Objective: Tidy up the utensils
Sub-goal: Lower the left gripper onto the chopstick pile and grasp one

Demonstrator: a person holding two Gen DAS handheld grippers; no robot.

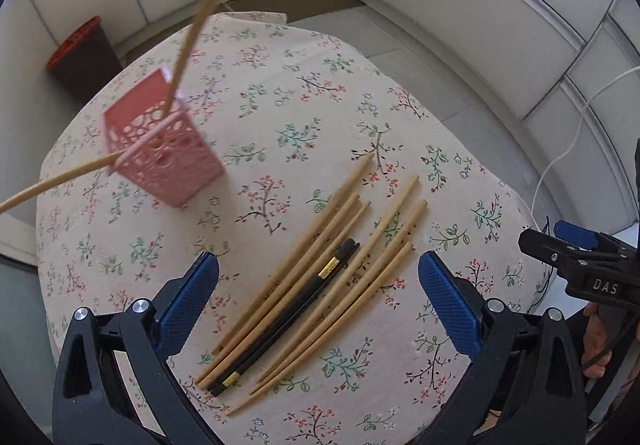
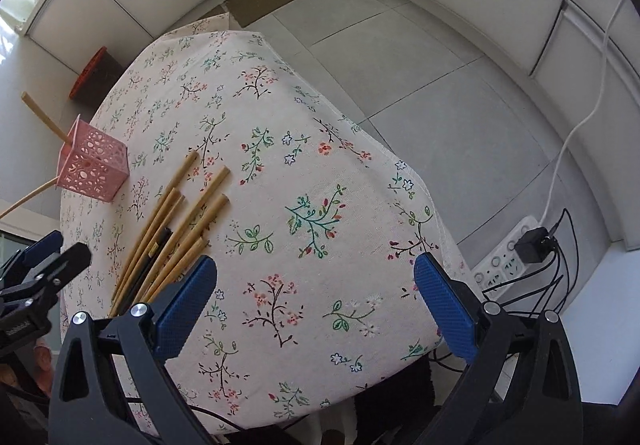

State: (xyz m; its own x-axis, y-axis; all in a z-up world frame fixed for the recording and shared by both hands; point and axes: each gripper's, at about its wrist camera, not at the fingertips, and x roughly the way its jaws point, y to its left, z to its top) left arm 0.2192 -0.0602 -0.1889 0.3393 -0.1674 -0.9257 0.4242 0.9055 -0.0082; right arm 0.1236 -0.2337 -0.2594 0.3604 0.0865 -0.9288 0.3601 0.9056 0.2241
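Note:
Several bamboo chopsticks and a black pair with gold bands lie in a loose bundle on the floral tablecloth. A pink perforated holder stands at the left with two bamboo chopsticks leaning out of it. My left gripper hangs open above the bundle, touching nothing. In the right wrist view the bundle and the holder sit at the left. My right gripper is open over bare cloth, right of the bundle.
A brown bin with an orange rim stands on the floor beyond the table. A power strip with plugs and cables lies on the floor by the table's right edge. White wall panels surround the tiled floor.

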